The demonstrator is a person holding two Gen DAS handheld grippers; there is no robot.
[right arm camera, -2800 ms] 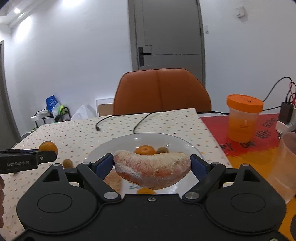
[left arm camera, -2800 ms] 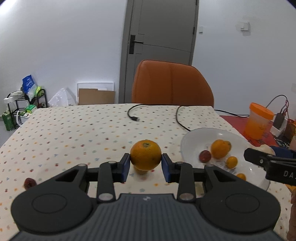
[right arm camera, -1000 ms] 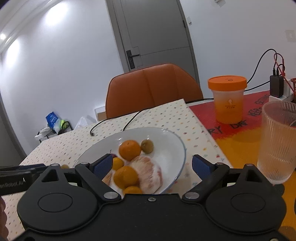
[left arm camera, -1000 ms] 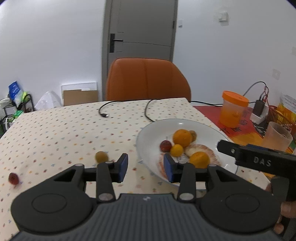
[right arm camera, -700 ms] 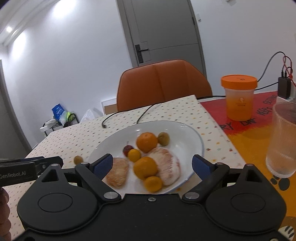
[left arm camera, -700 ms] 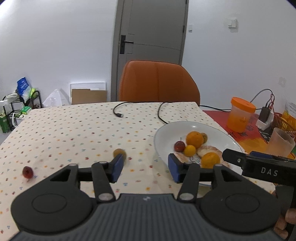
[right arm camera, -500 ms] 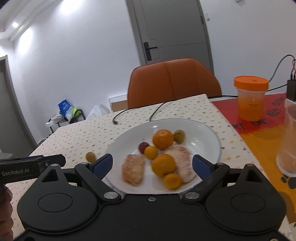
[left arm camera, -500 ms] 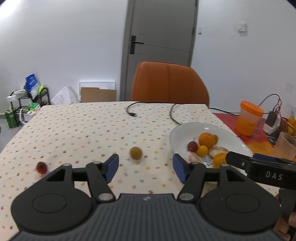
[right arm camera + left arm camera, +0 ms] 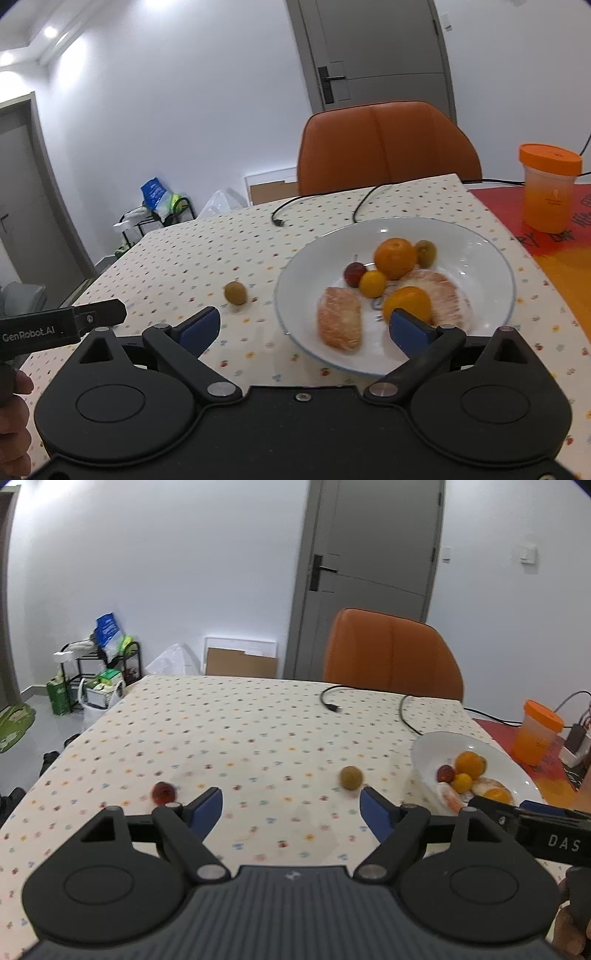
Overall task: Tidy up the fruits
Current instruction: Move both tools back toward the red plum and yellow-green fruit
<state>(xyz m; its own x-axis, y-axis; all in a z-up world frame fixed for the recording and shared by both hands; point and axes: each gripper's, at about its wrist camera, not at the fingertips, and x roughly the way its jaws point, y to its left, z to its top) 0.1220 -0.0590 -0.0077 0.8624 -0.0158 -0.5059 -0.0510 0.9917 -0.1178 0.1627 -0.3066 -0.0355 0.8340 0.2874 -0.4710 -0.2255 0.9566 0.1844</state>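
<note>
— With both sets of jaws spread wide and empty, which fruit comes next?

— The left gripper [image 9: 291, 805] hangs over the cloth with the olive-green fruit [image 9: 351, 778] just ahead of its right pad and the red fruit [image 9: 163, 792] just beyond its left pad. I'd take the green one; it sits nearer the plate [image 9: 491, 254].

— And the right gripper [image 9: 305, 325]?

— Open too, low at the plate's near rim, holding nothing. The plate already carries two pomelo pieces, oranges, a small red fruit and a green one.

— How to pick well?

— Centre the fruit between the pads before closing, come down low, and close gently; it's round and would likely roll on the tablecloth [image 9: 229, 731]. Then carry it right and set it in a bare part of the plate.

— Anything around to mind?

— A black cable [image 9: 332, 701] lies farther back, an orange-lidded cup [image 9: 548, 188] stands on the red mat, and an orange chair [image 9: 391, 657] faces a grey door.
</note>
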